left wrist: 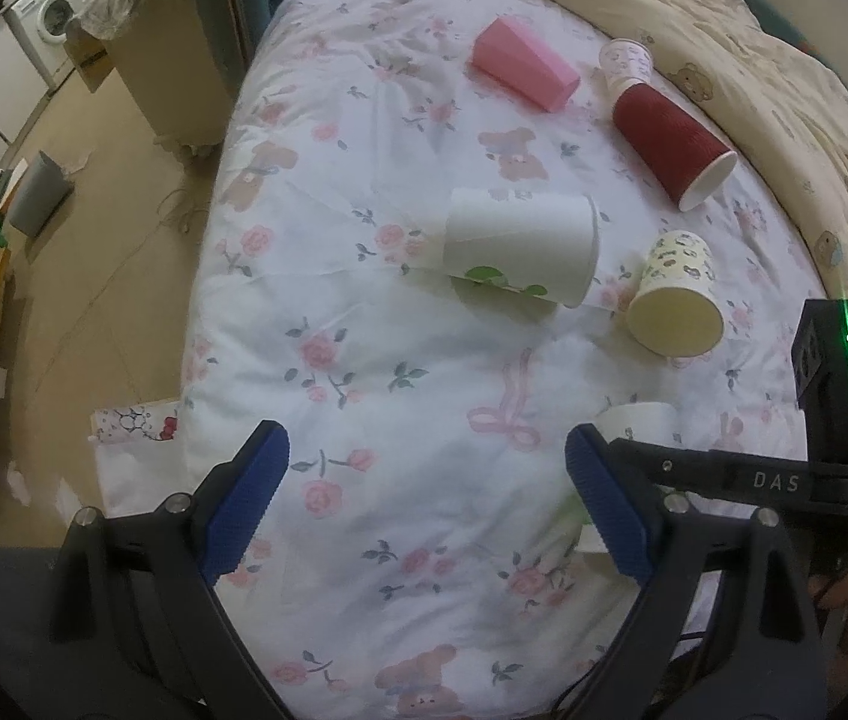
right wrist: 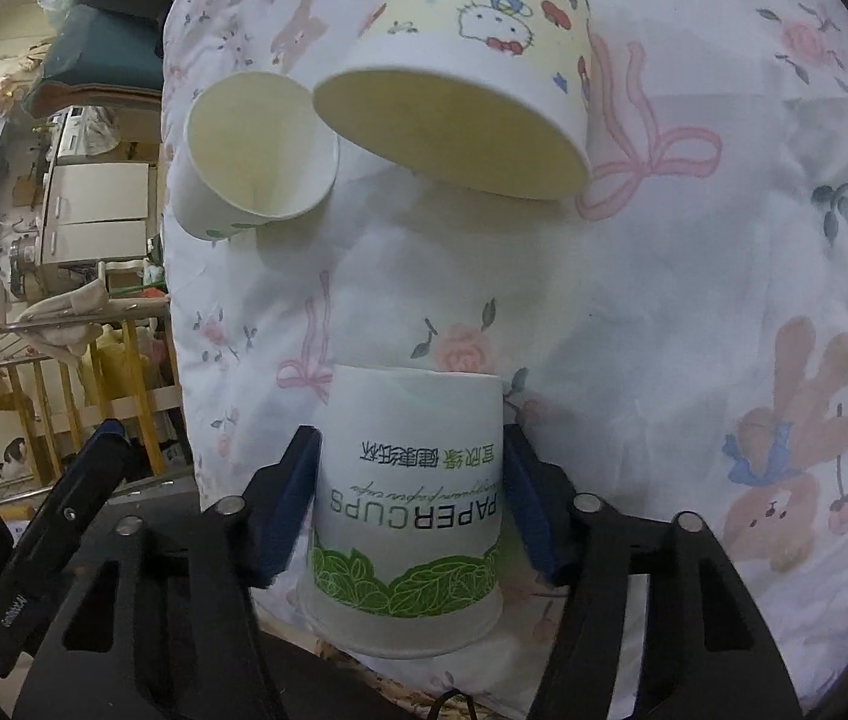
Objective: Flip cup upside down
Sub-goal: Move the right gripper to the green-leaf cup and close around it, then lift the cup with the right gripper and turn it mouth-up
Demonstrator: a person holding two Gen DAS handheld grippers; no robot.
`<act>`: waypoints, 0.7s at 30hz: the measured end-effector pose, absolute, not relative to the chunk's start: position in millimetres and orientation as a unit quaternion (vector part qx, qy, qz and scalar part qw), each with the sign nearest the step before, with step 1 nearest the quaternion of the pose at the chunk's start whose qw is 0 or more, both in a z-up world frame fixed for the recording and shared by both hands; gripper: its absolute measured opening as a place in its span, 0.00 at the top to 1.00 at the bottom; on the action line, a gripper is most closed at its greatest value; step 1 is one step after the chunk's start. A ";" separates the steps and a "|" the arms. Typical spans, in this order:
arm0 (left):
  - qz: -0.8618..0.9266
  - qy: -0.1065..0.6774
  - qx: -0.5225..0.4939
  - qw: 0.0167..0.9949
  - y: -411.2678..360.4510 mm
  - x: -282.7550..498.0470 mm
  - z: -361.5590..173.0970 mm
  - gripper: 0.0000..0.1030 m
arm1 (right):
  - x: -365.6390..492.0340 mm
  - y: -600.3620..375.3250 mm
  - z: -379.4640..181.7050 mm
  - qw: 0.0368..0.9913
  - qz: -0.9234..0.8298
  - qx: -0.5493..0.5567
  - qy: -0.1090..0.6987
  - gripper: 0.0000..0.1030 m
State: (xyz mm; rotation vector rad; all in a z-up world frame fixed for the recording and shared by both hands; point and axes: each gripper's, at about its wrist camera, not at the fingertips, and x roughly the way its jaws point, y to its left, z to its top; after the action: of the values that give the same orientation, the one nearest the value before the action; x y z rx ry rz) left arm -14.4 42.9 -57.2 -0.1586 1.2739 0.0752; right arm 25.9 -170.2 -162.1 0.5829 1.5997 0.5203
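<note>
The PAPER CUPS cup (right wrist: 408,510) sat between the blue pads of the right tongs (right wrist: 408,498), low at six o'clock in the right wrist view, print reading upside down, closed base away from the camera and rim nearest it. That orientation suggested the flip was done or nearly so; whether its rim rested on the bed I could not tell. The pads pressed both sides of the wall, a firm clamp, probably so the light paper would not slip during the turn.

At eleven o'clock from it lay a plain white cup (right wrist: 255,159) on its side, mouth toward the camera, its rim touching or just beside the Hello Kitty cup (right wrist: 472,60) at twelve.

The left tongs (left wrist: 427,504) hung wide apart with nothing between them over the floral bedsheet (left wrist: 363,360), likely kept clear. Beyond them, toward one o'clock, a red ribbed cup (left wrist: 667,141) and a pink cup (left wrist: 523,63) lay tipped over.
</note>
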 end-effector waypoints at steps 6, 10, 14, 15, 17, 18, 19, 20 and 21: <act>0.017 0.587 -0.077 0.806 38.0 -16.4 -52.3 0.11 | 24.5 -173.5 -126.1 0.664 0.248 0.229 0.668 0.41; -0.006 0.582 -0.077 0.809 30.7 -17.8 -47.8 0.11 | 20.6 -183.1 -83.3 0.711 0.250 0.185 0.631 0.41; -0.036 0.570 -0.067 0.818 17.4 -20.8 -41.1 0.11 | 14.5 -200.2 -40.6 0.769 0.244 0.144 0.573 0.41; -0.045 0.567 -0.066 0.820 14.2 -21.9 -39.4 0.11 | 12.5 -205.6 -33.5 0.781 0.241 0.140 0.559 0.41; -0.063 0.561 -0.065 0.823 7.5 -24.1 -35.8 0.11 | 5.7 -215.4 -21.9 0.804 0.232 0.138 0.530 0.41; -0.074 0.558 -0.065 0.824 3.9 -25.2 -33.8 0.11 | 1.8 -221.4 -16.9 0.816 0.227 0.142 0.512 0.41; -0.082 0.554 -0.064 0.826 0.4 -26.2 -32.3 0.11 | -0.3 -224.2 -14.3 0.823 0.225 0.144 0.501 0.41; -0.094 0.551 -0.063 0.827 -3.6 -27.2 -30.6 0.11 | -2.7 -228.3 -13.3 0.830 0.221 0.147 0.490 0.41; -0.105 0.548 -0.062 0.828 -7.2 -28.0 -29.3 0.11 | -5.6 -230.5 -13.7 0.838 0.216 0.148 0.479 0.41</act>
State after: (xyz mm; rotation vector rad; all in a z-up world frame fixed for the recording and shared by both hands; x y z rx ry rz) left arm -28.0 -7.2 -29.3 -0.1325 1.1639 -0.2220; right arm -5.6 -230.5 -13.7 0.3133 1.0129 0.4578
